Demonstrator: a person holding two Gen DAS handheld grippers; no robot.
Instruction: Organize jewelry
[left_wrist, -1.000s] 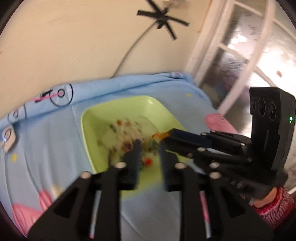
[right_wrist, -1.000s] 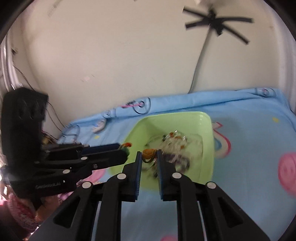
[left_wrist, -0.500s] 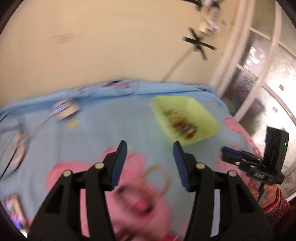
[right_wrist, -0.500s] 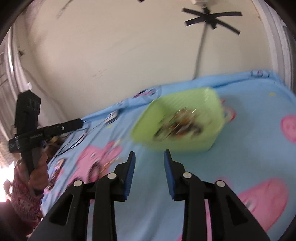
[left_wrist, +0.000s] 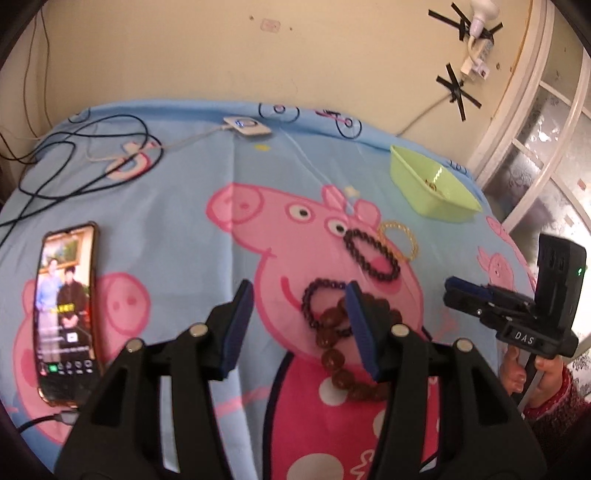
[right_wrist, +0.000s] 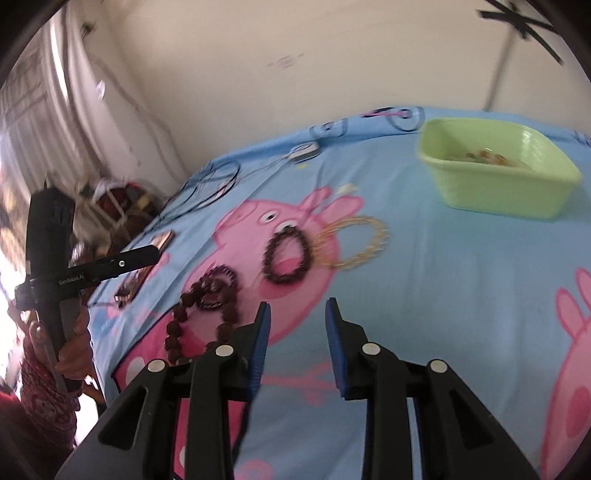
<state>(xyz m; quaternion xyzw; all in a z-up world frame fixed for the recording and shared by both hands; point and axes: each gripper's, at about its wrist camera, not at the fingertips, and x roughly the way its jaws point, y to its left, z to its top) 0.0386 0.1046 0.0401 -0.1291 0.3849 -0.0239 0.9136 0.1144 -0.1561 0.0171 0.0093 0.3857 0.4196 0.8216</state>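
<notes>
Several bracelets lie on the pig-print sheet. A gold one (left_wrist: 413, 243) (right_wrist: 380, 236) and a dark beaded one (left_wrist: 386, 275) (right_wrist: 286, 278) lie nearest the green tray (left_wrist: 432, 201) (right_wrist: 498, 192), which holds jewelry. A purple small-bead bracelet (left_wrist: 308, 295) overlaps a brown large-bead bracelet (left_wrist: 334, 356) (right_wrist: 175, 325). My left gripper (left_wrist: 297, 291) hovers open over those two, its right finger covering part of them. My right gripper (right_wrist: 297, 306) is over bare sheet to their right; its jaws are closing, still apart, with nothing between them.
A lit phone (left_wrist: 66, 314) lies at the left of the sheet with a cable plugged in. Black cables (left_wrist: 74, 162) and a white charger puck (left_wrist: 247, 127) lie near the far wall. A hand in a red sleeve (left_wrist: 546, 384) holds the right gripper.
Both grippers have drawn back from the green tray, which now sits far off. The right gripper no longer has beads between its fingers. The left jaws stand wider.
</notes>
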